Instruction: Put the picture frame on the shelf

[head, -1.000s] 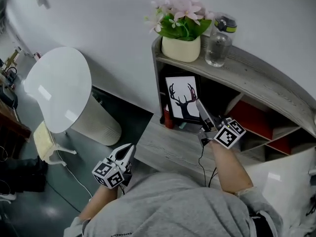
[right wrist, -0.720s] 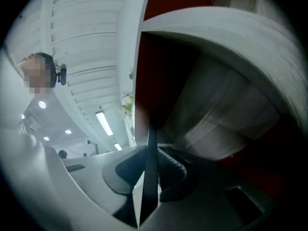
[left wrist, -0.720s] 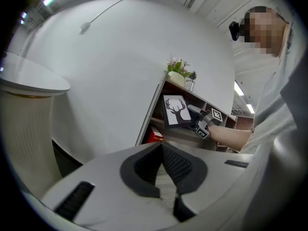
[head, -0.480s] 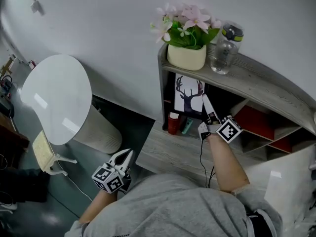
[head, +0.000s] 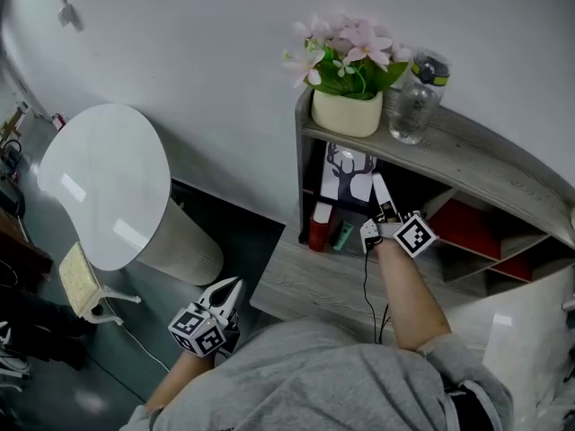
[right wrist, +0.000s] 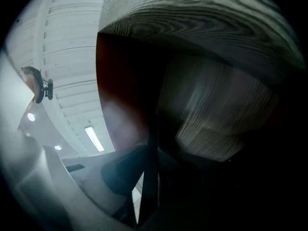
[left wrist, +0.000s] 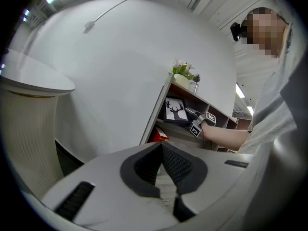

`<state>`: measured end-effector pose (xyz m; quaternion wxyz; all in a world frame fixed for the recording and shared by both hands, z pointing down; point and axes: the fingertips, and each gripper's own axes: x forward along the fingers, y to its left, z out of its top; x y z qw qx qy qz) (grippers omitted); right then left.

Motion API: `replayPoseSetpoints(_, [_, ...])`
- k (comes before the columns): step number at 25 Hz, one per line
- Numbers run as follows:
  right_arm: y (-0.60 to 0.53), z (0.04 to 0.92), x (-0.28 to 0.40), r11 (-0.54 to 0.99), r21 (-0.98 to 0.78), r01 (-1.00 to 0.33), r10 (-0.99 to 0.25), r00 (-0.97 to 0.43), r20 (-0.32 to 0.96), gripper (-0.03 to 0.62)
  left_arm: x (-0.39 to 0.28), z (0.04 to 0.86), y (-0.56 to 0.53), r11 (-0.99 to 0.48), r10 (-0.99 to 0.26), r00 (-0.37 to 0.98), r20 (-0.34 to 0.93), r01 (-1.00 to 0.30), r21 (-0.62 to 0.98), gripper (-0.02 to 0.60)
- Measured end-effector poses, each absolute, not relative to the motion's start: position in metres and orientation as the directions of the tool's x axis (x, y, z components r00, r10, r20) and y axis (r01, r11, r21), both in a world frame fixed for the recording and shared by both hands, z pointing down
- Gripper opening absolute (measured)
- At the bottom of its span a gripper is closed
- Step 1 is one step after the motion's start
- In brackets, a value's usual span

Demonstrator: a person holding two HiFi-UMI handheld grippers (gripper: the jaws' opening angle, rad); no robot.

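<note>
Picture frame [head: 349, 171] tucked deeper into shelf [head: 467, 164]
Clamped in right tongs [head: 378, 189], nearly placed; left tongs [head: 234, 284] closed, empty.

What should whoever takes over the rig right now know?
Right tongs: shut on the picture frame, gripping its edge.
Left tongs: shut, empty, low at the person's side.
Frame: upright inside the shelf, in the compartment under the top board. Cannot tell whether its base rests on the board.
Done: frame is in the compartment.
Left: set it down, check that it stands, release, withdraw.
</note>
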<state>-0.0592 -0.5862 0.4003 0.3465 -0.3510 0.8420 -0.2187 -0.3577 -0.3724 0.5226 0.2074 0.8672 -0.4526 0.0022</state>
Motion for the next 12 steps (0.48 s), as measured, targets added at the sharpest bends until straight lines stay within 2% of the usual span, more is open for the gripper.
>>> replayPoseSetpoints(12, [-0.598, 0.389, -0.062, 0.640, -0.582, -0.501, -0.766, -0.477, -0.432, 0.087, -0.370, 0.525, -0.371, -0.493, -0.792, 0.583, 0.178, -0.785, 0.376, 0.011])
